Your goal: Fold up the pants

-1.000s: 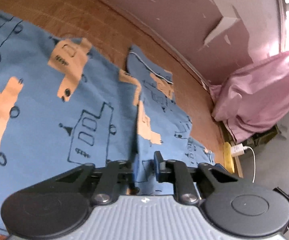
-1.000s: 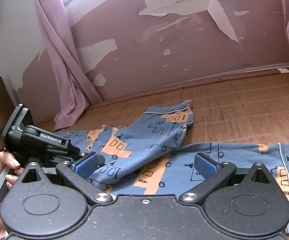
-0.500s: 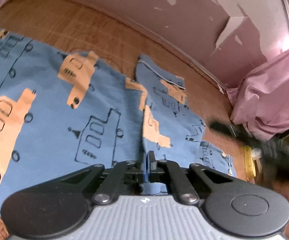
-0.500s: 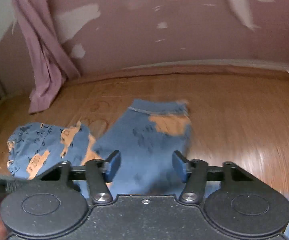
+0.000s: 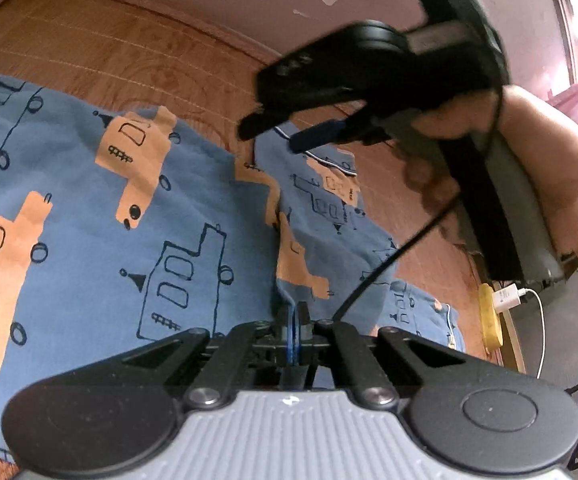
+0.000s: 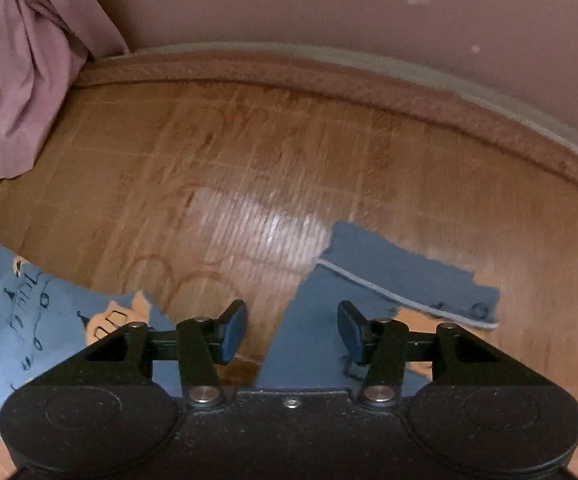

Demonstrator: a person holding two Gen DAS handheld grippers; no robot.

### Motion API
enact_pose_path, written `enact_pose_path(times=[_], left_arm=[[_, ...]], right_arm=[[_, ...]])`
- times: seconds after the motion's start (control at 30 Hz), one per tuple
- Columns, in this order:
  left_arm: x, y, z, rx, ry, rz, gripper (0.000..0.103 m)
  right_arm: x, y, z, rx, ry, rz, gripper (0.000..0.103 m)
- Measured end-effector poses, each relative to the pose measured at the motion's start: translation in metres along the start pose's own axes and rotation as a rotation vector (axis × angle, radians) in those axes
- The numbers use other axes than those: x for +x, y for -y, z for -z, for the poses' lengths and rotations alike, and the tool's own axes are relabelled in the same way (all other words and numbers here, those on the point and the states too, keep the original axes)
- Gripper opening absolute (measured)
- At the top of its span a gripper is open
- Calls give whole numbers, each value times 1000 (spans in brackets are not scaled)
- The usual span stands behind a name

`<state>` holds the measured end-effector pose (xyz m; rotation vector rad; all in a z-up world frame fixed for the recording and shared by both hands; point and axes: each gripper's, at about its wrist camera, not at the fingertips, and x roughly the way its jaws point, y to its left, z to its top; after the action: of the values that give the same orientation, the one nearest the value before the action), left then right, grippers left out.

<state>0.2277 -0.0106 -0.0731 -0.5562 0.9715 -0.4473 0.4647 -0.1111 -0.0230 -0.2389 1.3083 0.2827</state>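
Observation:
Blue pants (image 5: 101, 240) printed with orange and outlined trucks lie spread on a woven mat. My left gripper (image 5: 293, 322) is shut on the pants, pinching the fabric where the two legs meet. In the left wrist view my right gripper (image 5: 289, 132), held by a hand (image 5: 469, 128), hovers open over the far leg's hem. In the right wrist view my right gripper (image 6: 291, 330) stands open above that leg (image 6: 313, 344), whose hem (image 6: 405, 276) with pale piping lies just ahead. Nothing sits between its pads.
The woven mat (image 6: 249, 168) runs to a peeling pink wall with a raised border (image 6: 329, 76). A pink curtain (image 6: 37, 60) hangs at the far left. A white charger (image 5: 507, 298) with cable and a yellow strip (image 5: 489, 320) sit at the mat's right edge.
My left gripper closed onto the pants at the crotch. My right gripper swung forward and down over the far leg's hem, staying open, and now shows in the left wrist view.

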Motion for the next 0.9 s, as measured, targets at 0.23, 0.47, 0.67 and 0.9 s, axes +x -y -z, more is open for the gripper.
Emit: enact_pose_path(times=[0.23,0.47,0.67,0.9], left_arm=[[-2,7,1,44,13,2,1],[-6,21,5,116,26,-14,1],[-14,30,6,168,46,-20,0],[-27,64,9,348,93,1,0]], right_arm=[[4,-21,14,-129,-14,139,51],[2,-17,12,-79,19,143,4],[-42,28,24,98,183,-24,0],[-142,117,127,361,480,-109,0]])
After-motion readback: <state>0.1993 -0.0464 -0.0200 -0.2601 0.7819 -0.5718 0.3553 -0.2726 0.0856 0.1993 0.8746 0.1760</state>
